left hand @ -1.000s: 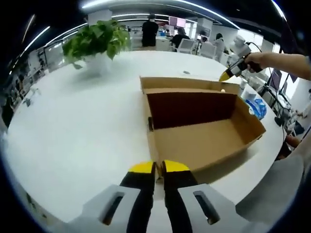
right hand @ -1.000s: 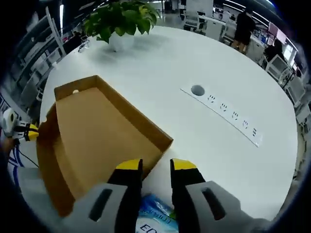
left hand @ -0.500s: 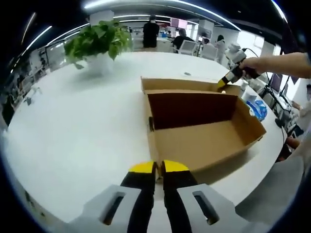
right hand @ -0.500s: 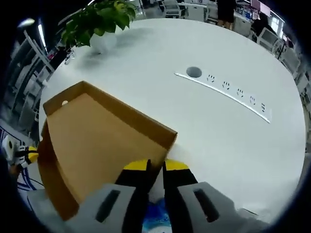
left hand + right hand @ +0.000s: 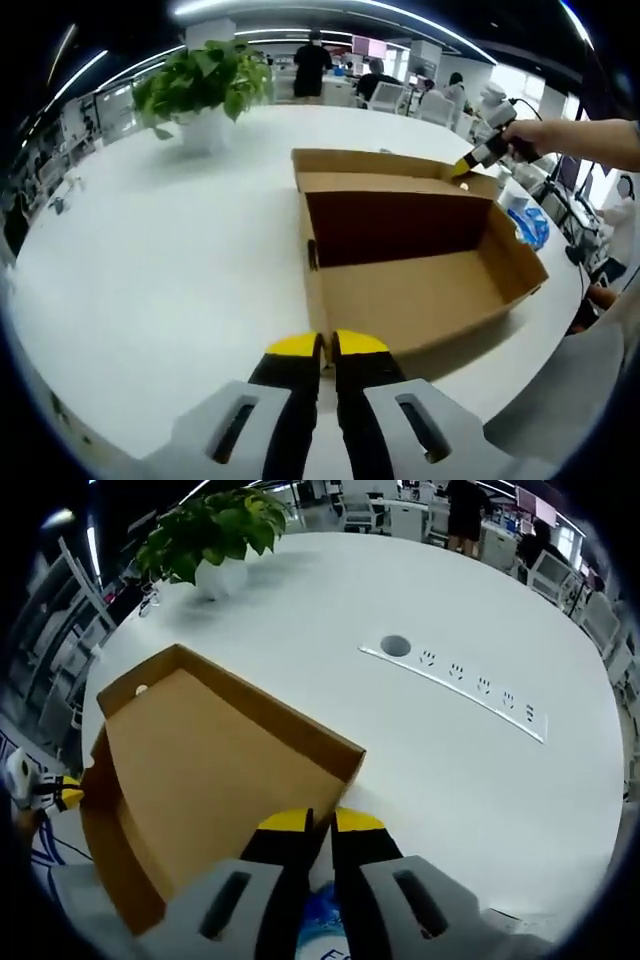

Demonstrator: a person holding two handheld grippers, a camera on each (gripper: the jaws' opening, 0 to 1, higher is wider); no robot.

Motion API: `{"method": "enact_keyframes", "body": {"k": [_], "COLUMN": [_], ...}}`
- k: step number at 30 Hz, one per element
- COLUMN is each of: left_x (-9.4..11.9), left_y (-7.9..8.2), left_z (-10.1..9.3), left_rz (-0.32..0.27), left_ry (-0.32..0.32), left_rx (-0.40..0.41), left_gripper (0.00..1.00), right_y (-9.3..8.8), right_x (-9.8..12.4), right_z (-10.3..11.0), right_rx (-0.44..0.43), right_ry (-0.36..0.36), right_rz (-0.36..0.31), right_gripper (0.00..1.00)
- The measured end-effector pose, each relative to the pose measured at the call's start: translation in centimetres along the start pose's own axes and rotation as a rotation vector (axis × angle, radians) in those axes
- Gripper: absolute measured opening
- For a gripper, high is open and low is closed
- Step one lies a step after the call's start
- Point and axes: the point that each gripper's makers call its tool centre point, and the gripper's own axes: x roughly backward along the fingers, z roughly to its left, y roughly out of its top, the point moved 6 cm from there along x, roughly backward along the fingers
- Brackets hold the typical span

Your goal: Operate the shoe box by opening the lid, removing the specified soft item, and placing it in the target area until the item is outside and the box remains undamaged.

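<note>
An open cardboard shoe box [image 5: 420, 290] lies on the white table [image 5: 160, 250], its inside bare, its lid [image 5: 385, 170] folded back on the far side. My left gripper [image 5: 321, 346] is shut on the box's near corner wall. At the lid's far right corner, my right gripper [image 5: 465, 163] pinches the rim. In the right gripper view that gripper [image 5: 320, 823] is shut on the lid's [image 5: 210, 760] raised edge near its corner. A blue soft packet [image 5: 528, 222] lies on the table right of the box and shows under the right gripper as the blue packet [image 5: 318, 925].
A potted plant [image 5: 205, 85] stands at the table's far left; the same plant [image 5: 215, 535] is beyond the lid. A socket strip [image 5: 455, 685] and a round hole [image 5: 396, 645] are set in the table. A person's forearm [image 5: 590, 135] reaches in. Chairs and people stand behind.
The right gripper, open a second ago, came down onto the lid's edge and shut on it. The left gripper has stayed shut on the box's corner.
</note>
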Motion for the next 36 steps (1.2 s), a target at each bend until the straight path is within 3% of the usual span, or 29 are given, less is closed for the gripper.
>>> {"method": "enact_keyframes", "body": {"k": [21,36], "left_x": [0.1,0.2], "left_y": [0.2,0.2], "left_z": [-0.1,-0.1], "left_rz": [-0.002,-0.010], "left_ry": [0.003,0.002], "left_rx": [0.014,0.012], "left_gripper": [0.01,0.01], "right_y": [1.5,1.1], "right_x": [5.0,8.4], "right_z": [1.3,3.1], "right_rx": [0.073,0.128], "right_ry": [-0.008,-0.028], "right_rz": [-0.157,-0.268], "right_gripper": [0.03,0.02]}}
